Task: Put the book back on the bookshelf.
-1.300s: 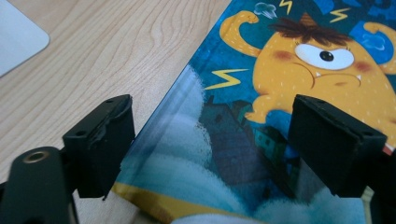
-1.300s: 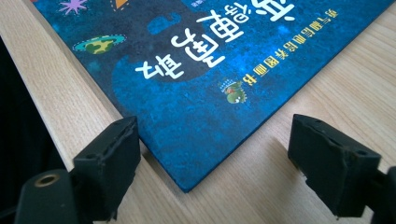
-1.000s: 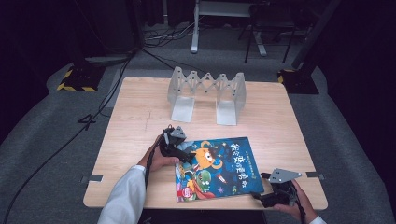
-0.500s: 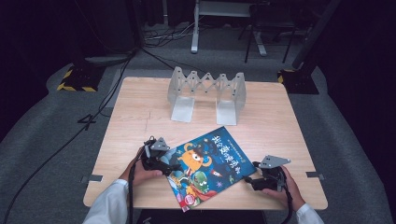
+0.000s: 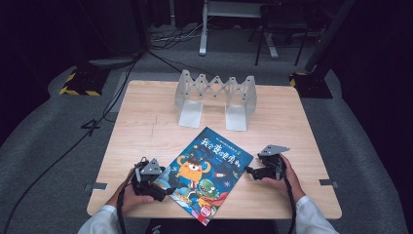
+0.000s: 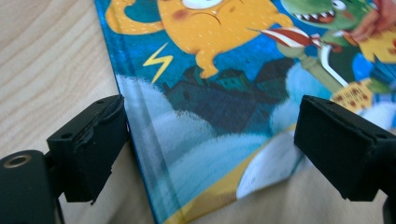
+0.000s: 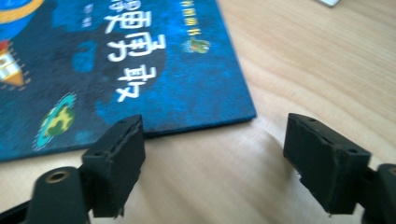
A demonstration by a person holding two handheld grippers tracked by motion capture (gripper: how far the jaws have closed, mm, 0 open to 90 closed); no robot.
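A picture book point(image 5: 207, 173) with a blue cover and an orange monster lies flat and askew on the wooden table point(image 5: 146, 126), its near corner just past the front edge. My left gripper point(image 5: 166, 189) is at the book's left corner, open. In the left gripper view its jaws straddle the book's point(image 6: 210, 102) spine corner, and the left gripper's point(image 6: 212, 144) pads do not press on it. My right gripper point(image 5: 249, 171) points at the book's right corner. Its jaws have just been opening, and the right gripper point(image 7: 219, 163) has only bare table between them, with the book's point(image 7: 140, 70) corner just ahead.
A grey folding metal book rack point(image 5: 215, 95) stands at the back middle of the table. Bare wood lies between it and the book. The floor around is dark, with cables and stand bases behind the table.
The book has turned clockwise and now lies diagonally. My left gripper moved left and toward the front edge. My right gripper moved away from the front edge, toward the book's right corner.
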